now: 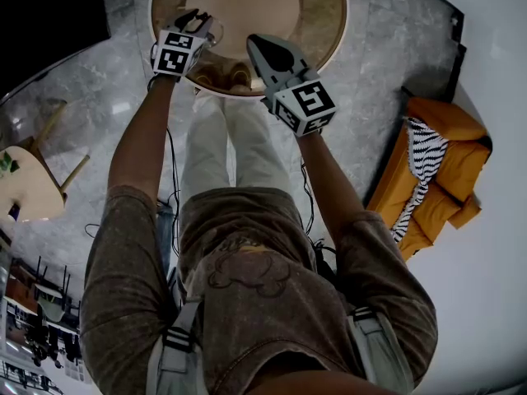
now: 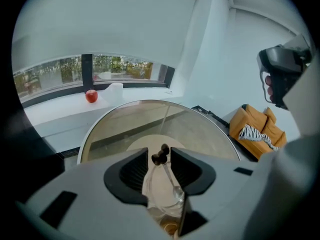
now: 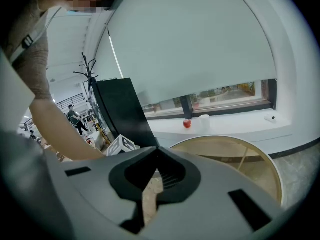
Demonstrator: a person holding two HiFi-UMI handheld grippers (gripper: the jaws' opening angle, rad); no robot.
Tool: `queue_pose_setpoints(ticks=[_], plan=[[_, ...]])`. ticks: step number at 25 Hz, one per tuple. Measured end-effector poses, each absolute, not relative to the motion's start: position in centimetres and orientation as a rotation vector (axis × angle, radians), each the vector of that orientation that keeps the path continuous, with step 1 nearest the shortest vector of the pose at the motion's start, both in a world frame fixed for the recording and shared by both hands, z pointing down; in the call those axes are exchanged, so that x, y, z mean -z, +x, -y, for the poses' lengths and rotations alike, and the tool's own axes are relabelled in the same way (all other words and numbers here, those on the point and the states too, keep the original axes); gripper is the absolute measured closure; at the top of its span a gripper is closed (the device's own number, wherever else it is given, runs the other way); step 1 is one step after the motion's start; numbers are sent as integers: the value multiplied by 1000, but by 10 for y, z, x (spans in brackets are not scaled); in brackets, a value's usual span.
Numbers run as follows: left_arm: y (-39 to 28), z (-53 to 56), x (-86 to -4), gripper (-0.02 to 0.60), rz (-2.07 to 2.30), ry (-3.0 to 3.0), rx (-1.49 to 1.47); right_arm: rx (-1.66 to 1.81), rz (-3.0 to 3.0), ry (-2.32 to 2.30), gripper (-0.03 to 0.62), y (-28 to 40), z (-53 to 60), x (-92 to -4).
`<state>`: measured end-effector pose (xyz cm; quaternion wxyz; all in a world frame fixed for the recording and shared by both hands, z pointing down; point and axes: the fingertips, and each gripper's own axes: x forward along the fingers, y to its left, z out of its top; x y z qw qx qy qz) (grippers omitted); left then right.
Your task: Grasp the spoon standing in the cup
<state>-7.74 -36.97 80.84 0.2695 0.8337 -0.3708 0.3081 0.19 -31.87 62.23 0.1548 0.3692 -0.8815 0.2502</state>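
A clear glass cup (image 2: 162,196) stands near the edge of the round glass table (image 1: 325,15). In it leans a spoon (image 2: 160,156) with a thin clear stem and a dark knobbed top. My left gripper (image 2: 159,153) is above the cup with the spoon's dark top between its black pads. A thin gap shows on either side of the top, so the jaws are open. In the head view the left gripper (image 1: 198,25) is over the table's near-left rim. My right gripper (image 1: 265,49) hovers to its right, jaws shut with the tips (image 3: 157,149) touching and nothing between them.
An orange sofa (image 1: 436,171) with a striped cloth stands at the right. A red apple (image 2: 91,96) and a white object rest on the window sill beyond the table. A small wooden table (image 1: 29,183) is at the left; a black cabinet (image 3: 120,114) stands by the window.
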Motion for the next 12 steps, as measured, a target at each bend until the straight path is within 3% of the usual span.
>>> queue_pose_setpoints(ticks=[12], plan=[[-75,366,-803,472,988,2261,-829,-735,2509,1069,577,8,317,-622]])
